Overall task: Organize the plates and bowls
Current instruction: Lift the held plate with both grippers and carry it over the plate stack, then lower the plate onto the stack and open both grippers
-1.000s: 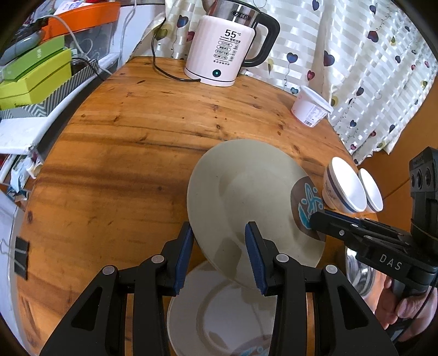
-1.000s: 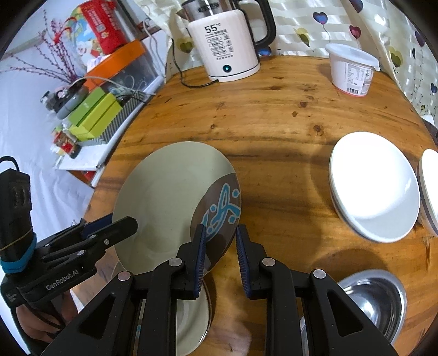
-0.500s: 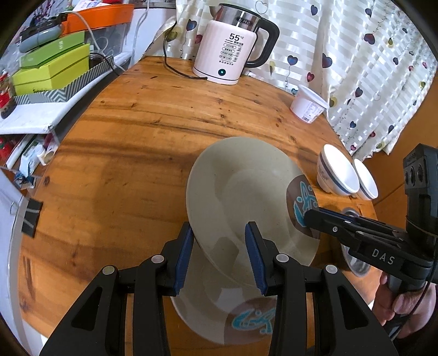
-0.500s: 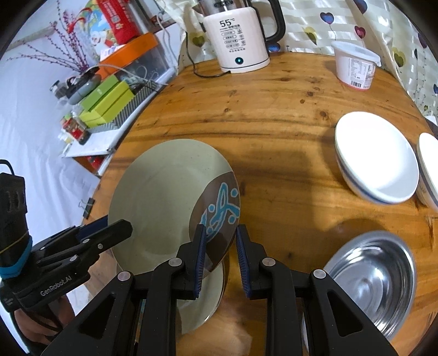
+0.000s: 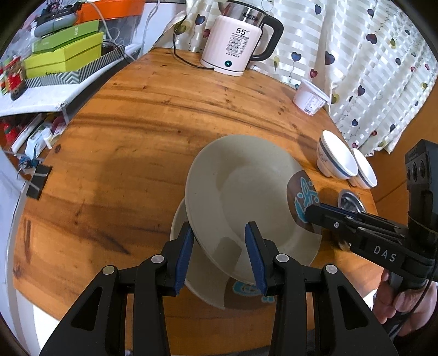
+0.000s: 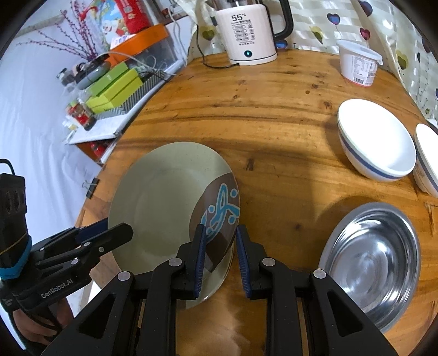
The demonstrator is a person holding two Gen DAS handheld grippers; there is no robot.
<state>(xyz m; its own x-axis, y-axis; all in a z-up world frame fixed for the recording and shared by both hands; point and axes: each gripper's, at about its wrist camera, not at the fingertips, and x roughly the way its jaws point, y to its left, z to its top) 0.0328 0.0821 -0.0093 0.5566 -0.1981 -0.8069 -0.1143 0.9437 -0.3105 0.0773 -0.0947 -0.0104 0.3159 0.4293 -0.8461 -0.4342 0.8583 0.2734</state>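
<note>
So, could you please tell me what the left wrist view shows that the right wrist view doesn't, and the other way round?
Only the left wrist view shows the blue pattern on the lower plate lying on the table under the held one, and the right tool seen from the side. Only the right wrist view shows the whole steel bowl, the red packet on the orange box, and the left tool from the side. Both share the held plate, the kettle, the white tub and two white bowls.
</note>
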